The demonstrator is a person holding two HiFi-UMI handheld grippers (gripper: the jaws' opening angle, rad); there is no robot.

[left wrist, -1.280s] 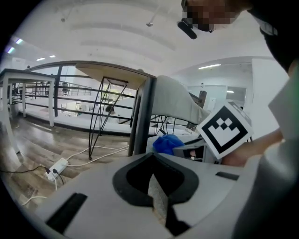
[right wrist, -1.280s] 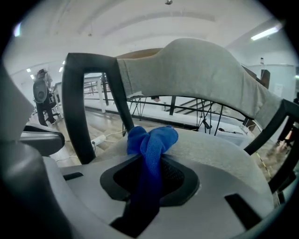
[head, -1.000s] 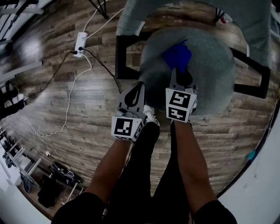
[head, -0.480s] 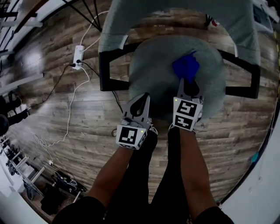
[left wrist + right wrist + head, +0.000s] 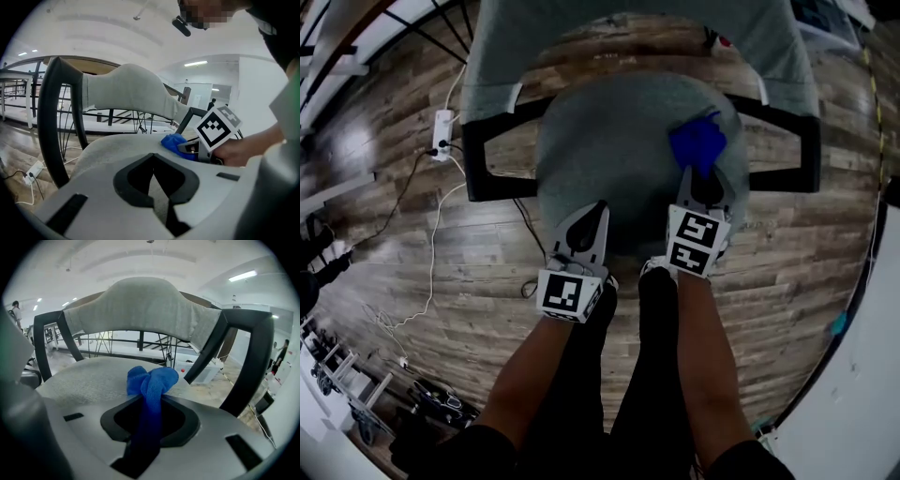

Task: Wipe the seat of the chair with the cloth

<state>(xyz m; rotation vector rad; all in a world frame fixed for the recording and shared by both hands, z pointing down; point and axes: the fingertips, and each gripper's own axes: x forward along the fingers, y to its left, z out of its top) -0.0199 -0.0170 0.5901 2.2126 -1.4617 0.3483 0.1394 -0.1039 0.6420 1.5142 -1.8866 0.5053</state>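
On chair seat point(image 5: 609, 150), right claw point(image 5: 699, 174) clamped on blue cloth point(image 5: 697, 141); left claw point(image 5: 597, 210) closed.

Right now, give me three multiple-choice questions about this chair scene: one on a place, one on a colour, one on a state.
1. Where on the seat is the cloth? A) left edge B) front middle C) right part
2. What colour is the cloth? A) red B) blue C) white
3. How is the right gripper? A) shut on the cloth B) open and empty C) open around the cloth

Answers: 1 C, the head view shows it towards the person's right. 2 B, it is bright blue in every view. 3 A, the right gripper view shows the cloth pinched between its jaws.
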